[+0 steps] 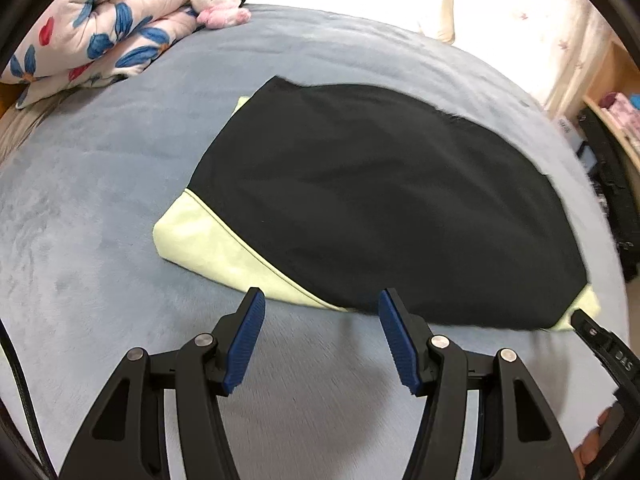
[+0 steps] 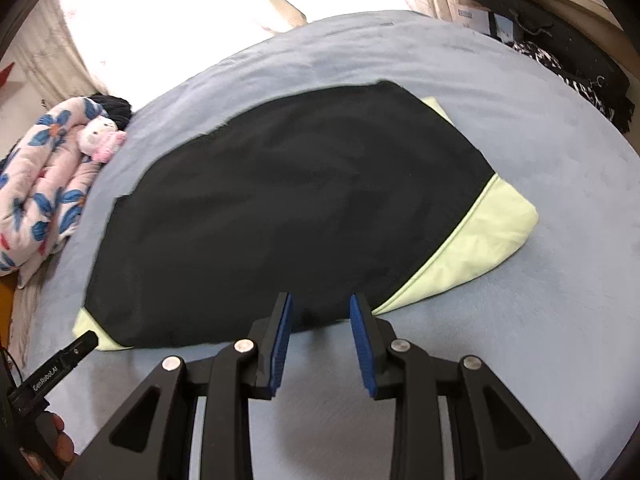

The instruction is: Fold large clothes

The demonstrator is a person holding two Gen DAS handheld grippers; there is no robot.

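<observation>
A large black garment (image 1: 380, 200) with pale green panels (image 1: 208, 240) lies folded flat on the blue-grey bed (image 1: 100, 200). My left gripper (image 1: 321, 296) is open just in front of the garment's near edge, with nothing between its blue pads. In the right wrist view the same garment (image 2: 300, 208) fills the middle, with a green panel (image 2: 480, 240) at its right. My right gripper (image 2: 321, 300) is open at the near black edge. Its pads stand apart and do not press the cloth. Each view shows a tip of the other tool at its lower corner.
A folded floral quilt (image 1: 92, 32) and a pink-and-white plush toy (image 1: 218, 4) lie at the head of the bed. Wooden shelves (image 1: 616, 116) and dark clutter (image 2: 580, 80) stand beside the bed. Bright curtains (image 2: 180, 20) hang behind it. A hand (image 2: 56, 440) shows at the lower left.
</observation>
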